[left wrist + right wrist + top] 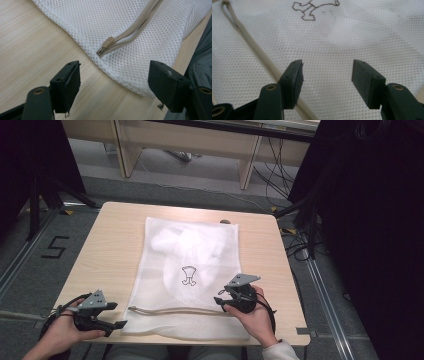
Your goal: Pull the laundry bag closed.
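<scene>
the white mesh bag lies flat on the table. left gripper waits wide by the zipper pull, likely to grab it. right gripper hovers wide over the bag.

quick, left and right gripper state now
left gripper: open, holding nothing, beside the mesh laundry bag
right gripper: open, holding nothing, over the bag

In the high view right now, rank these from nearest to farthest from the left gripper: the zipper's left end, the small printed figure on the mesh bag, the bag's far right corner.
From the left gripper, at the table's near left:
1. Zipper's left end, just beyond its open jaws, near the mesh bag's near left edge.
2. Printed figure, mid-bag, farther up and right.
3. Far right corner, at the bag's far side.
</scene>
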Demonstrator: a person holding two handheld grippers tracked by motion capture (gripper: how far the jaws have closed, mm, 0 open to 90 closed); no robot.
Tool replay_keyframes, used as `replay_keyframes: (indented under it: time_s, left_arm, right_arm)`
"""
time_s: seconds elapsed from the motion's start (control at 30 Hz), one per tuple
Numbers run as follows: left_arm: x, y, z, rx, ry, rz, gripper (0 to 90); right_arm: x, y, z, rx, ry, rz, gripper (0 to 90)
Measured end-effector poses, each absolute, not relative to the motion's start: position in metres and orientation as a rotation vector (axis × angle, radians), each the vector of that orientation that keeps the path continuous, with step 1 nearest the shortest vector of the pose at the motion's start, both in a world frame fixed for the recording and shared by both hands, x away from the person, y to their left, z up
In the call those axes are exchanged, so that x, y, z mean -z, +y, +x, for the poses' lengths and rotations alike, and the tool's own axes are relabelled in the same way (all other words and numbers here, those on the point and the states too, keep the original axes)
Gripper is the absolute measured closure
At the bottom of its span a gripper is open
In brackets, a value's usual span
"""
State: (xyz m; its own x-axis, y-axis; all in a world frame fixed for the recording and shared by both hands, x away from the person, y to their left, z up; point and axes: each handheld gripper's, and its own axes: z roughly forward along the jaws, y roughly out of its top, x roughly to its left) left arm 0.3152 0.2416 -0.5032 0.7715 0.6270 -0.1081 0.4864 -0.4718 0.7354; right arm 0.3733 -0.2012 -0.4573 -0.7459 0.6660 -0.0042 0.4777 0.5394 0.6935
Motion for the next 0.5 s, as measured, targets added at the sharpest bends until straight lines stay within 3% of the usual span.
replay_keyframes:
  time_s: [0.13, 0.5]
  left_arm:
    - [0.504, 0.244, 0.317, -0.233, 0.831, 2.197, 26.0]
    - [0.504, 0.245, 0.318, -0.229, 0.838, 2.191, 25.7]
  right_arm:
    - [0.459, -0.192, 0.373, -1.076, 2.517, 0.941, 39.1]
    - [0.457, -0.147, 0.378, -1.15, 2.592, 0.793, 49.9]
